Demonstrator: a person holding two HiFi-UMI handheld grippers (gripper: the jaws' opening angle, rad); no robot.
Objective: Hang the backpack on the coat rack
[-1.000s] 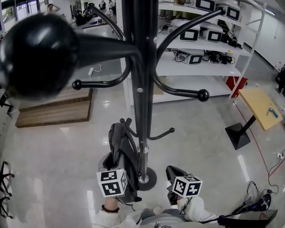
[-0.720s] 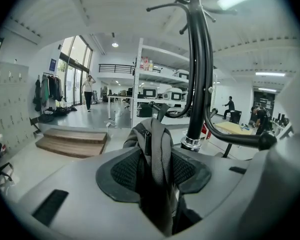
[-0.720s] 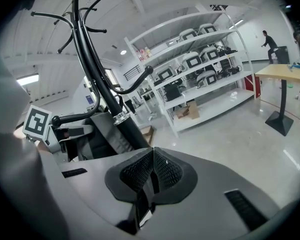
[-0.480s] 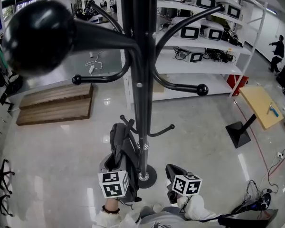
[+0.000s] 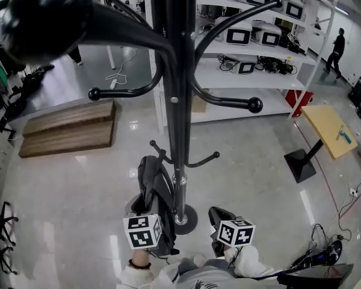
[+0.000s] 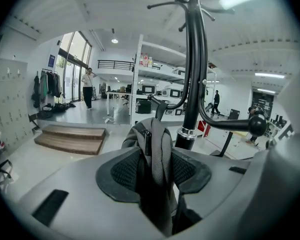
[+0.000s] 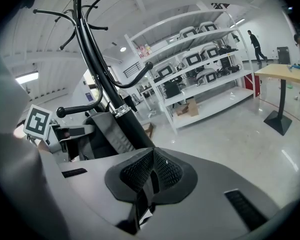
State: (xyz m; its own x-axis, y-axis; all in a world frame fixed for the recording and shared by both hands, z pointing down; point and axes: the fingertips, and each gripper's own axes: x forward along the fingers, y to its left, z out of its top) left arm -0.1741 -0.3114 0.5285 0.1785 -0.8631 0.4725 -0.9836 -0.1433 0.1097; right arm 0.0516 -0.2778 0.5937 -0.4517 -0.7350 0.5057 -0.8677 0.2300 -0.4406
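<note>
The black coat rack [image 5: 179, 101] rises through the middle of the head view, its round base [image 5: 191, 220] on the floor. A grey and black backpack [image 5: 151, 185] hangs upright just left of the pole, below the low hooks [image 5: 213, 156]. My left gripper [image 5: 148, 212] is shut on its top: in the left gripper view a grey strap [image 6: 157, 139] is pinched between the pads of that gripper [image 6: 157, 159]. My right gripper [image 5: 219, 219] is right of the base, apart from the backpack. In its own view the gripper [image 7: 151, 166] is shut, with the backpack [image 7: 102, 136] off to its left.
White shelves [image 5: 259, 71] with several devices stand behind the rack. A wooden platform [image 5: 69, 128] lies at the left, a small yellow-topped table [image 5: 328, 131] at the right. Cables [image 5: 325, 254] trail on the floor at the lower right. A person [image 5: 336, 44] walks far back.
The head view has tilted a little, so the rack's big top knob sits higher in frame. Both grippers and the backpack keep their places. A person at the far right has walked on.
</note>
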